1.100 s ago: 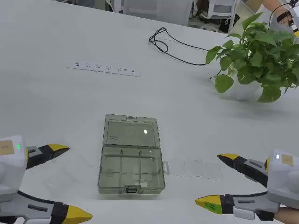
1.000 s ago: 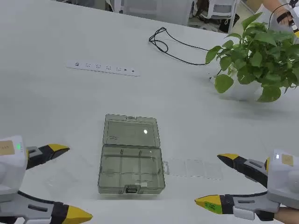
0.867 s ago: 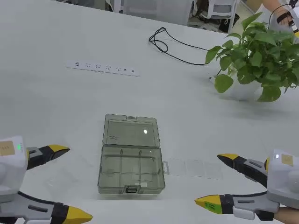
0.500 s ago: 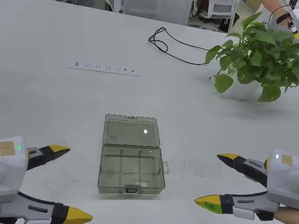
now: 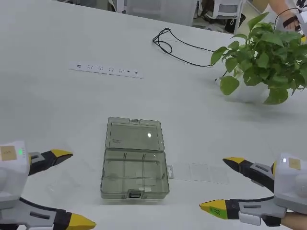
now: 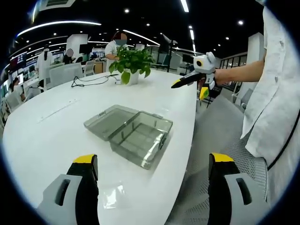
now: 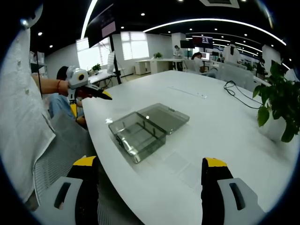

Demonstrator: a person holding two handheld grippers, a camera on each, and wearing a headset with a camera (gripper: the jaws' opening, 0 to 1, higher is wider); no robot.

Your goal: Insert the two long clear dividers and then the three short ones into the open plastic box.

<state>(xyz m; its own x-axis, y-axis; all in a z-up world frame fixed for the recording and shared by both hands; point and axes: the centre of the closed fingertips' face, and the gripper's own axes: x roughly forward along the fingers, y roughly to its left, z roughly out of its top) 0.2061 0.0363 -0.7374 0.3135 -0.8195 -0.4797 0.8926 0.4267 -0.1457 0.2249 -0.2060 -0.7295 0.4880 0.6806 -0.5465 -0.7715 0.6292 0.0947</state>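
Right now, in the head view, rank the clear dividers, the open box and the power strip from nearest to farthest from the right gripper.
1. Clear dividers, just left of the right gripper.
2. Open box, left of them.
3. Power strip, far back left.

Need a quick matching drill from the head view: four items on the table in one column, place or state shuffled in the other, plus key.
Column 1
1. box
2. power strip
3. plant
4. clear dividers

Column 2
A. lying flat on the table, just right of the box
B. green, at the far right
C. grey-tinted, lid open and laid back flat
D. white, long and thin, beyond the box to the left

Pairs: 1-C, 2-D, 3-B, 4-A
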